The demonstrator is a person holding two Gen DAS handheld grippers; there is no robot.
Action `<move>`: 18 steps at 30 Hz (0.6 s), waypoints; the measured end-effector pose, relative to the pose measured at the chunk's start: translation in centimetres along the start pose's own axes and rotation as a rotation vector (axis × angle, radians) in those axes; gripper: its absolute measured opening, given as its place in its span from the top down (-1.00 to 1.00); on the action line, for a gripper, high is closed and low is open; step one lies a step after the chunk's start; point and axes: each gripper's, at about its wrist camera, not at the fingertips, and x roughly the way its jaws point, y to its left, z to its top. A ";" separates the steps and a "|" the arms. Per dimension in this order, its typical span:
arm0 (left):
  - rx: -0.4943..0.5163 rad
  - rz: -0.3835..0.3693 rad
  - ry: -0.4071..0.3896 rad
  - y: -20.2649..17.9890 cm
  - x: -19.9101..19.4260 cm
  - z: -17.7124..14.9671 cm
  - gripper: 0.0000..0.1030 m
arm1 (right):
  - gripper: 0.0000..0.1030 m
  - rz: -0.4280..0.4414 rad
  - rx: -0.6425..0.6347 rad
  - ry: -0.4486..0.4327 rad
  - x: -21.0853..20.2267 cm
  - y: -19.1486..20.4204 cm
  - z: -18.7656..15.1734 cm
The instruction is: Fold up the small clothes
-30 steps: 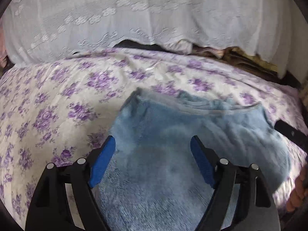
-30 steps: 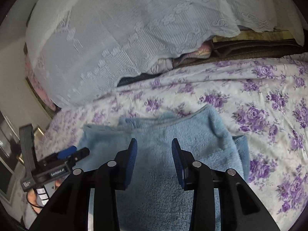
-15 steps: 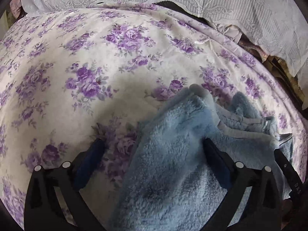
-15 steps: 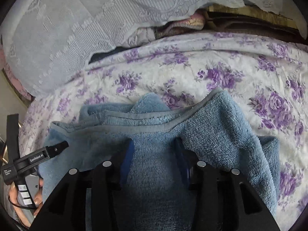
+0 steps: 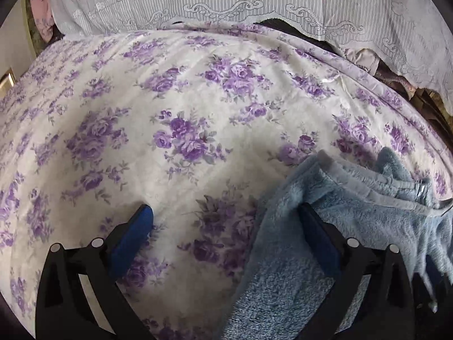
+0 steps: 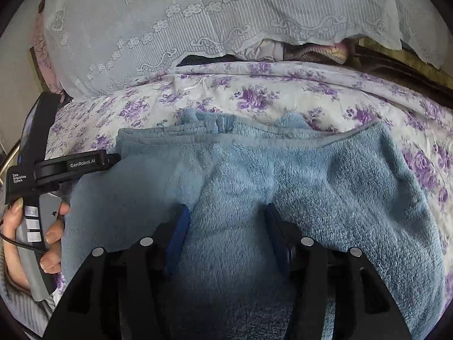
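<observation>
A: What has changed?

B: The left gripper [image 5: 223,221] has slid off the blue fleece garment [image 6: 283,175] toward its edge; jaws wide apart, one finger on cloth. Likely lining up a fold.

A: The right gripper [image 6: 226,221]?

B: Apart, pressed into fleece. The garment lies bunched on the floral bedsheet [image 5: 198,99], under and ahead of it.

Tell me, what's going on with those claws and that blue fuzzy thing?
Left gripper open, straddling garment's edge. Right gripper open over blue fleece garment, lying on floral bedsheet. Nothing in the way.
</observation>
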 end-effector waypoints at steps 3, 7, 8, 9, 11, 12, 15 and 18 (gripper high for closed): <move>0.011 0.020 -0.029 -0.4 -0.8 -0.2 -0.92 | -0.11 0.013 0.008 -0.007 -0.1 -0.2 -0.1; 0.016 0.013 -0.065 -0.5 -2.9 -0.9 -0.91 | -0.11 0.018 0.017 -0.052 -1.5 -0.3 -0.2; 0.028 0.010 -0.070 -0.6 -3.6 -1.2 -0.91 | -0.11 0.014 0.017 -0.064 -1.9 -0.2 -0.3; 0.047 0.004 -0.079 -0.9 -4.5 -1.7 -0.91 | -0.11 0.012 0.018 -0.074 -2.6 -0.1 -0.4; 0.074 -0.008 -0.096 -1.5 -5.9 -2.6 -0.91 | -0.11 0.012 0.021 -0.093 -4.2 0.1 -1.1; 0.092 -0.018 -0.102 -1.8 -6.8 -3.4 -0.91 | -0.11 0.007 0.020 -0.097 -4.6 0.2 -1.3; 0.140 -0.033 -0.098 -2.7 -8.5 -5.8 -0.91 | -0.17 -0.017 0.010 -0.103 -6.5 0.6 -2.7; 0.176 -0.032 -0.085 -3.3 -9.4 -8.5 -0.91 | -0.21 -0.052 0.008 -0.107 -7.8 0.6 -4.0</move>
